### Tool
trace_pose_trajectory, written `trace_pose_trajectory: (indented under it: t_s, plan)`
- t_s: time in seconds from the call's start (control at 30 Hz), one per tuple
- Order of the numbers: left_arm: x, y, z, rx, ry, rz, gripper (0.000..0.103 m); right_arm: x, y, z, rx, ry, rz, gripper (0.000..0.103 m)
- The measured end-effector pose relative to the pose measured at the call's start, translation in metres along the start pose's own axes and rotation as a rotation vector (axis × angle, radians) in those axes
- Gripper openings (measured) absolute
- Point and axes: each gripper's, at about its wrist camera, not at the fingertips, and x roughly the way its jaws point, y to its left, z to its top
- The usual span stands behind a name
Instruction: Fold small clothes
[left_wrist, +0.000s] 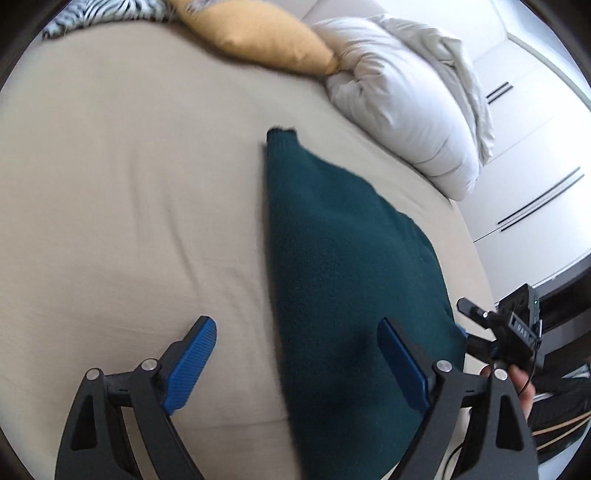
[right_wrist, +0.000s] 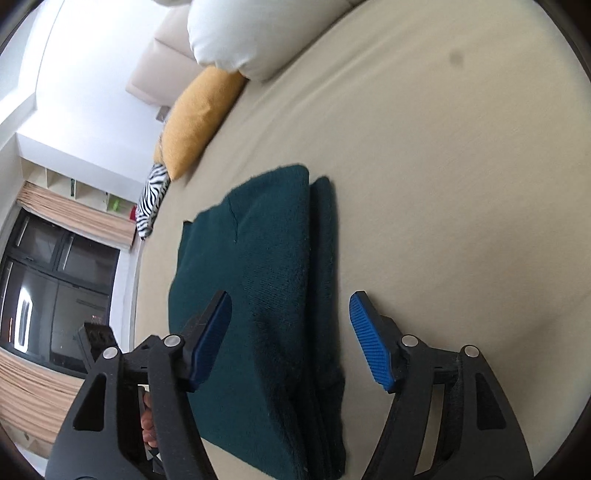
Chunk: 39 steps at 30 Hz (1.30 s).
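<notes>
A dark teal knit garment (left_wrist: 347, 258) lies folded on the beige bed sheet (left_wrist: 129, 184). My left gripper (left_wrist: 299, 354) hovers open over its near left edge; one blue pad is above the sheet and the other above the cloth, and neither presses on it. In the right wrist view the same garment (right_wrist: 266, 280) shows stacked folded layers along its right side. My right gripper (right_wrist: 291, 332) stands open astride that folded edge, its pads clear of the cloth. The other gripper's black body (left_wrist: 517, 332) and a hand show at the garment's right.
A mustard cushion (left_wrist: 266, 40), a white pillow (left_wrist: 402, 96) and a zebra-print cushion (left_wrist: 110, 11) lie along the far side of the bed. White wardrobe doors (left_wrist: 535, 155) stand beyond the bed's right edge. A dark window (right_wrist: 55, 288) shows in the right wrist view.
</notes>
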Motion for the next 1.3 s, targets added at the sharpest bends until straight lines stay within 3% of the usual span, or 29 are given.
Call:
trace_pose_trajectory:
  t_s: [0.1,0.17,0.27,0.4,0.53,0.63,0.83,0.93,1.1,1.3]
  plan:
    - [0.015,-0.013,0.003,0.031,0.033,-0.030,0.089,0.019,0.013,0.003,-0.037,0.044,-0.016,0.066]
    - [0.024,-0.020,0.007,0.025,0.054,-0.037,0.077,0.030,0.018,0.006,-0.045,0.072,-0.039,0.065]
    - [0.035,-0.025,0.009,-0.011,0.076,-0.028,0.075,0.049,0.027,0.011,-0.070,0.113,-0.077,0.060]
    - [0.039,-0.032,0.011,0.018,0.085,0.012,0.063,0.056,0.035,0.014,-0.086,0.130,-0.140,0.031]
    - [0.028,-0.039,0.010,0.060,0.084,0.030,0.046,0.054,0.064,0.002,-0.198,0.093,-0.251,0.023]
    - [0.011,-0.044,0.008,0.090,0.082,0.041,0.043,0.047,0.099,-0.011,-0.292,0.055,-0.317,0.022]
    - [-0.060,-0.040,-0.006,0.174,0.031,0.088,0.043,0.030,0.173,-0.052,-0.425,0.006,-0.296,0.022]
    - [-0.101,-0.026,-0.016,0.202,0.013,0.104,0.043,0.026,0.206,-0.079,-0.463,0.004,-0.238,0.022]
    - [-0.171,0.007,-0.037,0.224,-0.012,0.148,0.043,0.043,0.259,-0.128,-0.503,0.055,-0.133,0.022]
    - [-0.209,0.039,-0.063,0.222,-0.031,0.208,0.044,0.078,0.299,-0.178,-0.523,0.116,-0.067,0.022]
